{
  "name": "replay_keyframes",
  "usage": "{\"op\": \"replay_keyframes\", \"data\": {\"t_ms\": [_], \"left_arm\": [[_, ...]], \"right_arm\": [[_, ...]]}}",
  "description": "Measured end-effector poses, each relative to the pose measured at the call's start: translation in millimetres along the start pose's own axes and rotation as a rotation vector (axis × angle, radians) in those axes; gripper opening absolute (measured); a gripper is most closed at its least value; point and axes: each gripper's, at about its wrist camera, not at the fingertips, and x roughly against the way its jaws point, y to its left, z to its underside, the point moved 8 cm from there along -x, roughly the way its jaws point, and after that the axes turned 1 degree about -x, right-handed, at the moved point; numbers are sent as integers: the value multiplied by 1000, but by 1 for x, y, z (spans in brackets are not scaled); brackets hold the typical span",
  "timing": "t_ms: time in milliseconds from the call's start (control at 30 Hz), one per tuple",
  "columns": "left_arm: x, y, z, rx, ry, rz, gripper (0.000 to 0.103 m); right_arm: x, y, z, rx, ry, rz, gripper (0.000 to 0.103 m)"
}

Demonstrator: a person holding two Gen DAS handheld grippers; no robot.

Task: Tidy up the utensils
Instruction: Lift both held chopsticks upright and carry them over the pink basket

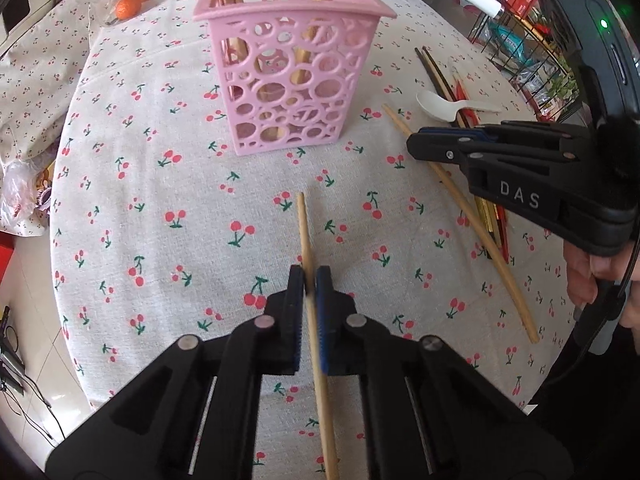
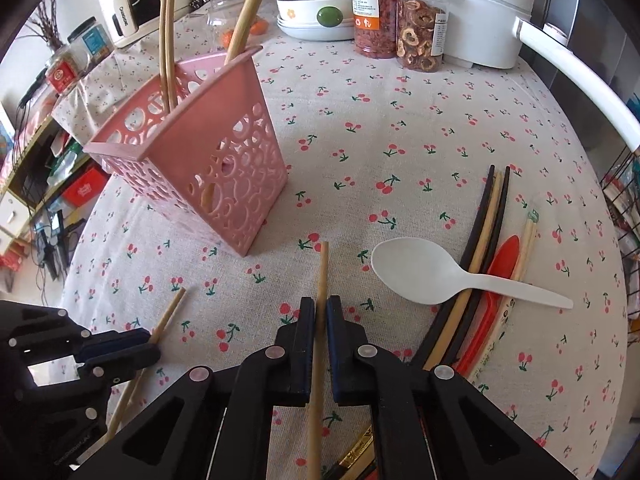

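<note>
Left gripper [image 1: 310, 280] clamped on one bamboo chopstick [image 1: 303, 224], right gripper [image 2: 320, 310] on another [image 2: 322, 268], both near pink basket [image 1: 288, 76], probably bound there.

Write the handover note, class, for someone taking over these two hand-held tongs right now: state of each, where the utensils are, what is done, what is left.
Left tongs: shut on a wooden chopstick, low over the cloth.
Right tongs: shut on a second wooden chopstick, also near the cloth.
Pink basket: upright on the table, three wooden chopsticks already standing in it.
Still loose on the table: white spoon, black chopsticks, a red utensil beneath them, and a few more sticks.
Done: part of the chopsticks sorted.
Left: probably drop both held chopsticks into the basket, then collect the pile.
</note>
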Motion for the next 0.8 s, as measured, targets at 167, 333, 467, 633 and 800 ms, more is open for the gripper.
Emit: {"op": "replay_keyframes", "data": {"t_ms": [167,333,467,633,800], "left_arm": [[45,7,-2,5,-126,18,7],[88,3,-15,4,-254,40,6],[116,2,-26,8,-345,42,6],[146,-1,-35,24,-450,43,6],[178,-1,-51,19,-543,56,6]], "right_arm": [[48,10,-3,26,-144,-57,6],[96,9,0,3,-251,-111,6],[132,9,2,-3,-336,-135,6],[175,12,6,13,-462,-163,6],[214,16,-4,20,-582,-201,6]]}}
